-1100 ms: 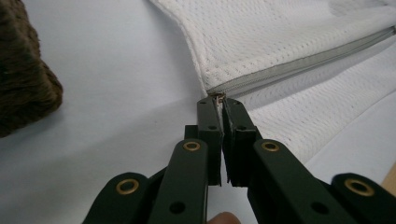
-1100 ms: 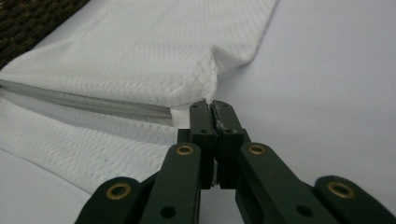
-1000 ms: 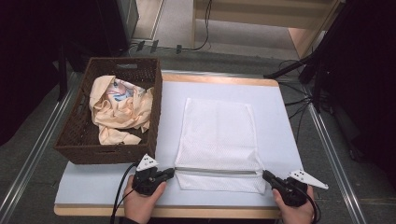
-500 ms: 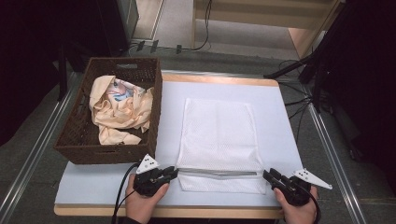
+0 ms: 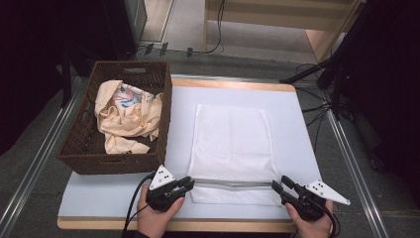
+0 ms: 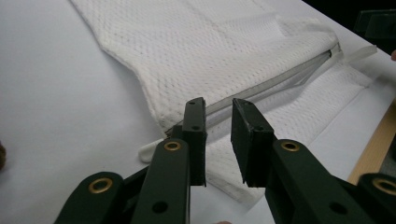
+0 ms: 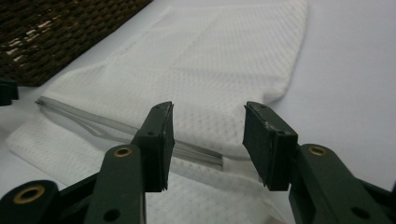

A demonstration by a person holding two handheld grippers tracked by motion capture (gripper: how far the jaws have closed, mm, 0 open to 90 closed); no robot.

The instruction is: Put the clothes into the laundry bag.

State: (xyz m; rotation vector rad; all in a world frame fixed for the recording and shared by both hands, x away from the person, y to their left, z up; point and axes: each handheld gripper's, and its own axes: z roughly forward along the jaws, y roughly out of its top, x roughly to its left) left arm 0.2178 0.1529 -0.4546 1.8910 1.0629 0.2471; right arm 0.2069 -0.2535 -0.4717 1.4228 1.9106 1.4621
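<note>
A white mesh bag (image 5: 230, 144) lies flat on the white table (image 5: 307, 139), its zipper (image 5: 233, 184) running along the near end. My left gripper (image 5: 190, 183) sits at the zipper's left end. Its jaws (image 6: 218, 105) have just come apart and eased back a little, leaving a narrow gap, and the bag (image 6: 224, 51) lies past the tips, unpinched. My right gripper (image 5: 277, 184) is at the zipper's right end. Its jaws (image 7: 209, 109) have just been opening and stand wide over the bag's corner (image 7: 201, 154) without pressing it.
A dark wicker basket (image 5: 79, 148) stands on the table's left side and holds a crumpled peach cloth (image 5: 126, 116). The table's wooden front edge (image 5: 223, 225) runs just behind both hands. Cables and stand legs lie on the floor to the right.
Both grippers have let go of the bag's zipper ends, and their jaws now stand apart. The hands have stayed in place and the bag rests on the table.
</note>
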